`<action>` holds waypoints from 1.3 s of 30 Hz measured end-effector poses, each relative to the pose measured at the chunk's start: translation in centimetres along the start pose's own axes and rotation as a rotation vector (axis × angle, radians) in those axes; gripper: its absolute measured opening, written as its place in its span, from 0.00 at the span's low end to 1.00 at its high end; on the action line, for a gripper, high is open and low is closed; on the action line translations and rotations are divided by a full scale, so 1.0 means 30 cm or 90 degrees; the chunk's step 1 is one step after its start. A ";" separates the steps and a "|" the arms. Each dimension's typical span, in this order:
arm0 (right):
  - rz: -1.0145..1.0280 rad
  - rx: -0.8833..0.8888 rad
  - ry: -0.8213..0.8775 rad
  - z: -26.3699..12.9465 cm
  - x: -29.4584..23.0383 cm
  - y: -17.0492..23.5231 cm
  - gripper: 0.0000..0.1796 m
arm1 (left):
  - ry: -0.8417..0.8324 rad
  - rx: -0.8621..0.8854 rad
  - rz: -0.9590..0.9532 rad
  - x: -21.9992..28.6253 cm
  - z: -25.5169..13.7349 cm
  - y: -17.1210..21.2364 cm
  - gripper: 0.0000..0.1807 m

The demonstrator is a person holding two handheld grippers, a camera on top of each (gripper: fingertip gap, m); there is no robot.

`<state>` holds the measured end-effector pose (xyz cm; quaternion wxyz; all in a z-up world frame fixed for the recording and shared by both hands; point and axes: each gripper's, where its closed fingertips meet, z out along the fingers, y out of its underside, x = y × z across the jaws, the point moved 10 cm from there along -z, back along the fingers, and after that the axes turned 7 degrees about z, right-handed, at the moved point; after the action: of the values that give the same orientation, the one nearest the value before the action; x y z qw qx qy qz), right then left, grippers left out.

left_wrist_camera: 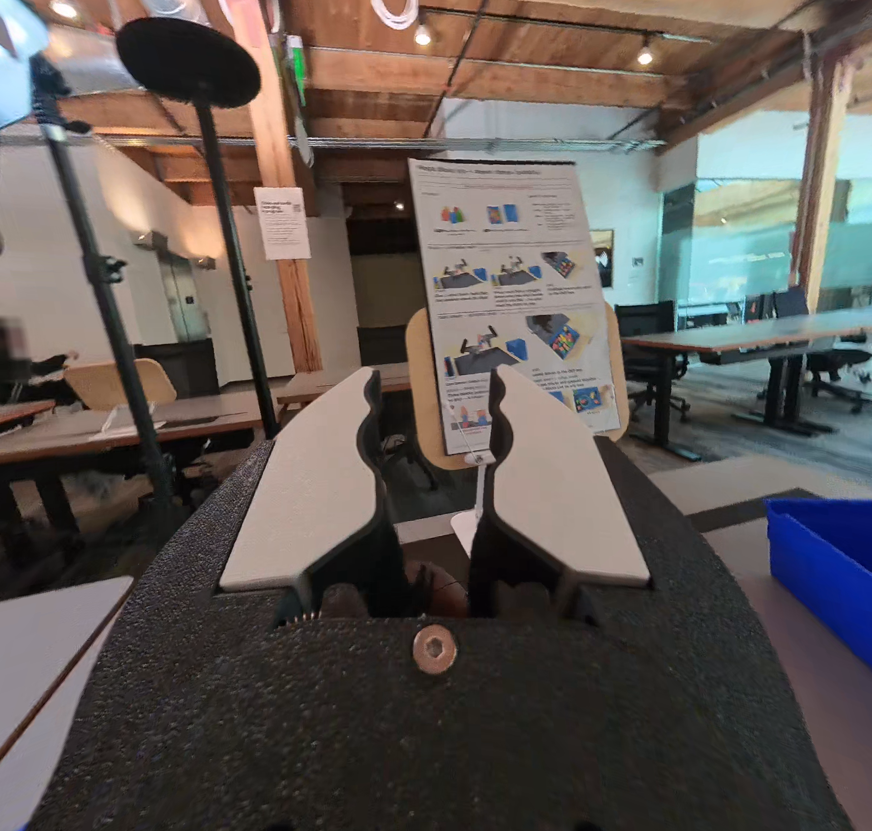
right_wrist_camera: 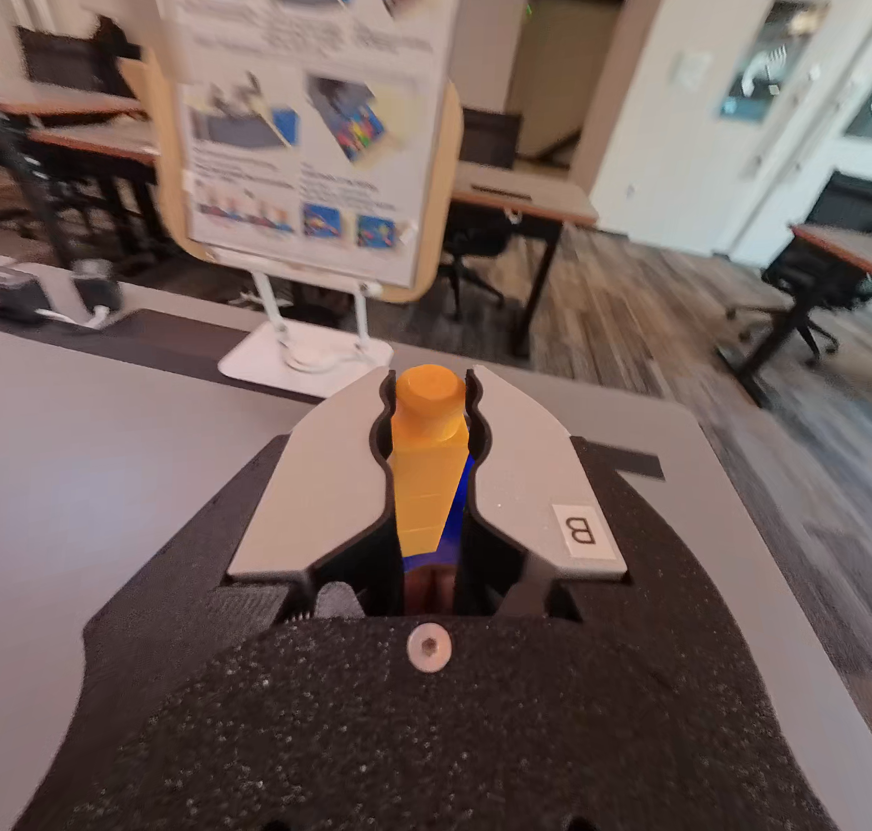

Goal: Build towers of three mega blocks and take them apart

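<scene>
While the right gripper (right_wrist_camera: 428, 395) is closed on an orange block (right_wrist_camera: 427, 454) with its long axis along the fingers, above the bench (right_wrist_camera: 118, 454), the left gripper (left_wrist_camera: 433, 395) is apart, empty.

Both wrist views forward along their fingers, left nearly level, right tilted downward; shared instruction sheet (left_wrist_camera: 514, 298) ahead.
</scene>
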<state>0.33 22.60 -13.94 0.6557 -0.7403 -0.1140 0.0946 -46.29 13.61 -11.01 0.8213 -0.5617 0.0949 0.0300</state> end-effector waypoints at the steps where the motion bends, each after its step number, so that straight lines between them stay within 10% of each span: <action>1: 0.011 -0.019 0.024 0.018 0.027 0.024 0.15 | -0.018 0.008 -0.017 -0.031 -0.017 0.000 0.23; 23: 0.066 -0.104 0.257 0.348 0.109 0.361 0.16 | -0.192 -0.052 0.009 -0.235 -0.167 0.030 0.21; 39: 0.110 -0.024 0.211 0.280 0.108 0.265 0.29 | -0.225 -0.440 0.047 -0.322 -0.268 0.128 0.27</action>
<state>1.34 30.62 -22.83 0.6411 -0.7649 0.0576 0.0252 -57.32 8.11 -15.52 0.5859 -0.7876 -0.0434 0.1860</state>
